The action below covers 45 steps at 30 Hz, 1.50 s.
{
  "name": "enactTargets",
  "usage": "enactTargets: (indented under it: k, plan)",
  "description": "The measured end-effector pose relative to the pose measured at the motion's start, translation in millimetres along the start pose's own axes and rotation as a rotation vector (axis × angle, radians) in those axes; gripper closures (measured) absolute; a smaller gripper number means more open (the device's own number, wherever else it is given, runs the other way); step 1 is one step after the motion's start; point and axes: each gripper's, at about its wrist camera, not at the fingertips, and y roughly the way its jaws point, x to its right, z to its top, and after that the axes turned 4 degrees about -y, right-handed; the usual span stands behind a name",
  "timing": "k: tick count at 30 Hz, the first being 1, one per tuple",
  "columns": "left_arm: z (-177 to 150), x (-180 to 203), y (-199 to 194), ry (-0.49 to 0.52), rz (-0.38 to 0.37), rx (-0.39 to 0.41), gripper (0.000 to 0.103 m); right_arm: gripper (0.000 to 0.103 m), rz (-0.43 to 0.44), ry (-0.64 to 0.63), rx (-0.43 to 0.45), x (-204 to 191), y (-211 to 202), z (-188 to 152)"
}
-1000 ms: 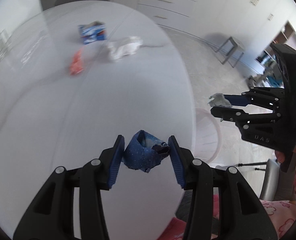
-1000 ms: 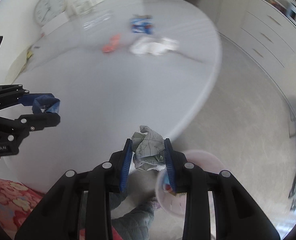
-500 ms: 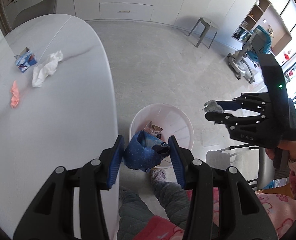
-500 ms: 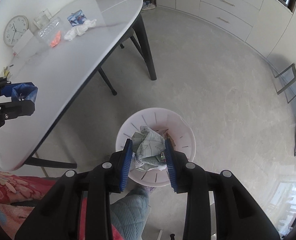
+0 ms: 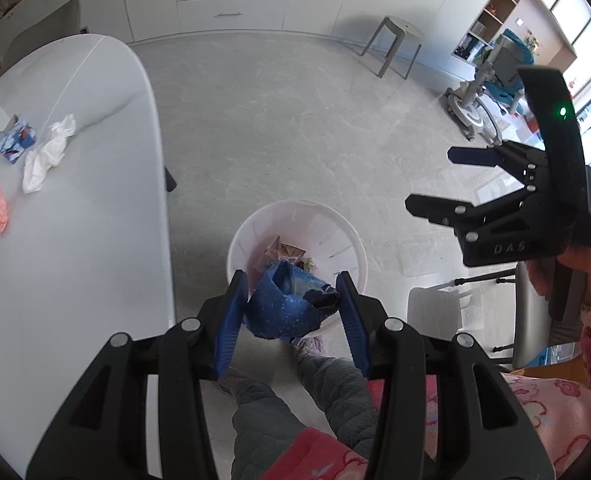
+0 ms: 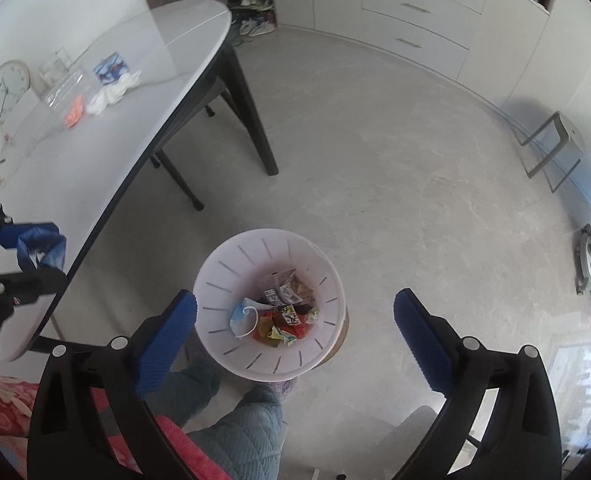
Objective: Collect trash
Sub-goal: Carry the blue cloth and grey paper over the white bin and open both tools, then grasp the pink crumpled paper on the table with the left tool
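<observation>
My left gripper (image 5: 291, 304) is shut on a crumpled blue wrapper (image 5: 285, 306) and holds it above the near rim of the white trash bin (image 5: 335, 228) on the floor. It also shows in the right wrist view (image 6: 35, 258), beside the table edge. My right gripper (image 6: 295, 320) is open and empty above the bin (image 6: 215, 276), which holds several wrappers and a face mask (image 6: 243, 318). The right gripper shows open in the left wrist view (image 5: 435, 180).
The white oval table (image 5: 95, 248) carries a white tissue (image 5: 47, 152), an orange scrap (image 5: 0, 216) and a blue-and-white carton (image 5: 15, 144). Table legs (image 6: 251, 120) stand left of the bin. A stool (image 5: 395, 40) and drawers (image 6: 415, 8) stand far off.
My right gripper opened and the crumpled grey paper it held is gone from between its fingers. My left gripper moved a little farther over the bin with the blue wrapper.
</observation>
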Motion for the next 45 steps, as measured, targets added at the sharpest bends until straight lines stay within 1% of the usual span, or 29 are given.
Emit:
enactTargets:
  k: [6, 8, 10, 11, 12, 14, 15, 19, 23, 28, 33, 35, 36, 41, 45]
  plan:
    - [8.6, 24.5, 19.4, 0.061, -0.036, -0.035, 0.058, 0.004, -0.028, 0.035, 0.013, 22.6, -11.8, -8.3]
    - [11.5, 34.3, 25.5, 0.080, -0.051, -0.050, 0.050, 0.004, -0.030, 0.044, 0.014, 27.9, -13.6, -11.4]
    - [14.5, 41.2, 27.0, 0.097, -0.042, -0.048, 0.021, 0.004, -0.034, 0.052, 0.012, 32.1, -13.6, -13.4]
    - [16.4, 45.4, 25.4, 0.100, -0.030, -0.037, 0.017, 0.004, -0.035, 0.056, 0.011, 33.4, -13.4, -14.2]
    - [18.0, 48.9, 22.7, 0.104, -0.028, -0.018, 0.016, 0.004, -0.036, 0.060, 0.011, 34.5, -13.2, -15.2]
    - [19.8, 52.0, 18.9, 0.109, -0.041, -0.013, 0.014, 0.004, -0.037, 0.067, 0.009, 36.7, -12.6, -16.1]
    - [21.0, 52.3, 17.0, 0.106, -0.034, -0.013, 0.013, 0.004, -0.037, 0.071, 0.008, 37.5, -12.4, -16.2]
    - [21.7, 45.9, 8.8, 0.099, -0.024, 0.005, 0.013, 0.004, -0.032, 0.075, 0.011, 35.2, -12.1, -14.0]
    - [18.7, 38.3, 1.3, 0.076, -0.017, 0.016, 0.013, 0.004, -0.024, 0.059, 0.019, 24.6, -12.8, -7.7]
    - [11.8, 12.3, -11.9, 0.036, 0.006, 0.032, 0.013, 0.004, -0.010, 0.021, 0.028, -0.1, -10.5, 7.1]
    - [2.3, -31.8, -28.9, -0.043, 0.047, 0.053, 0.013, 0.004, 0.021, -0.029, 0.047, -40.7, -4.8, 34.2]
    - [-1.2, -61.9, -38.7, -0.096, 0.072, 0.068, 0.013, 0.004, 0.035, -0.050, 0.057, -55.7, -1.8, 46.2]
    - [-1.9, -71.1, -41.5, -0.115, 0.083, 0.073, 0.013, 0.004, 0.044, -0.067, 0.063, -67.2, 0.5, 55.4]
    - [-7.6, -145.3, -60.6, -0.238, 0.169, 0.106, 0.013, 0.004, 0.084, -0.146, 0.091, -120.0, 12.4, 98.7]
    - [-10.4, -203.5, -70.2, -0.313, 0.222, 0.122, 0.013, 0.004, 0.117, -0.196, 0.112, -155.8, 20.6, 132.6]
